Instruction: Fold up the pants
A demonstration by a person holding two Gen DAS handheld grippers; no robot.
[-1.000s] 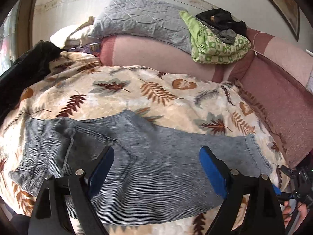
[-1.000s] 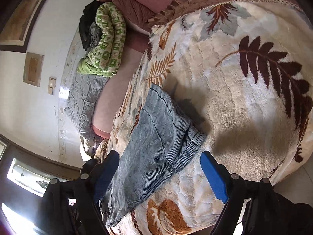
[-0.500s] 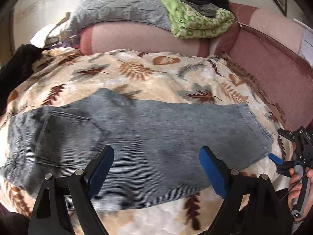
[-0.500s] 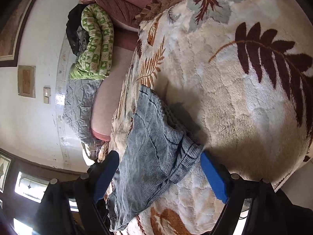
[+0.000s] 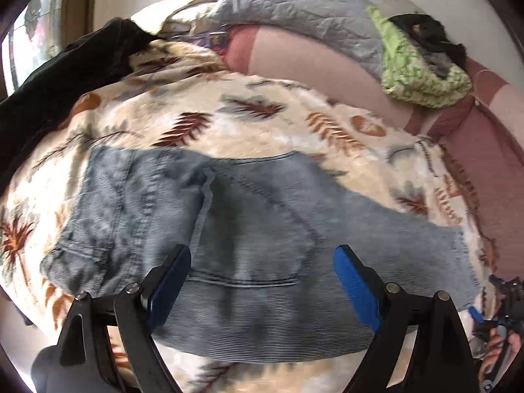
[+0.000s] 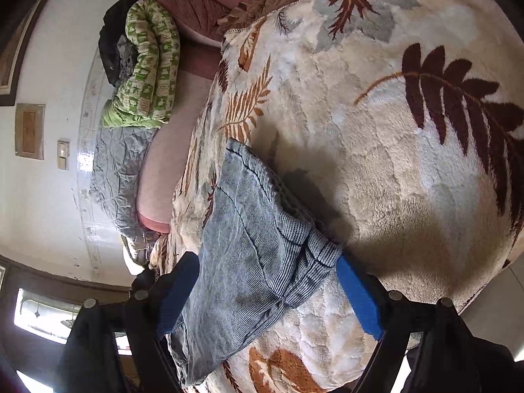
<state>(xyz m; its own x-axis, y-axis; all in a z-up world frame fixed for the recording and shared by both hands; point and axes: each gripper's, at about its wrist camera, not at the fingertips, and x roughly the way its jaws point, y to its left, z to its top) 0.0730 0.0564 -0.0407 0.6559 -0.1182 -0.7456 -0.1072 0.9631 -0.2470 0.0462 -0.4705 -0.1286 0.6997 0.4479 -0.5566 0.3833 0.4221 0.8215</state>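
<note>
Grey-blue jeans (image 5: 249, 229) lie flat across a cream leaf-print blanket (image 5: 262, 124), waist at the left and leg hems at the right. My left gripper (image 5: 262, 281) hovers open over the seat, its blue pads (image 5: 357, 291) either side of the back pocket and gripping nothing. In the right wrist view the hem end of the jeans (image 6: 258, 245) lies between the jaws of my open right gripper (image 6: 268, 288). The hem corner sits close to the right pad (image 6: 357, 298), and neither pad presses on the cloth. A hand holds the right gripper (image 5: 501, 314) at the blanket's right edge.
A pink bolster (image 5: 314, 62) runs along the back with a grey quilt (image 5: 294, 9), a green patterned quilt (image 5: 422, 78) and dark clothes on it. A black garment (image 5: 65, 78) lies at the blanket's left. The blanket drops off at its near edge (image 6: 475, 294).
The left wrist view has slid toward the waist end, so the back pocket now sits between the left jaws. The right gripper has edged slightly nearer the hem. Both stay open.
</note>
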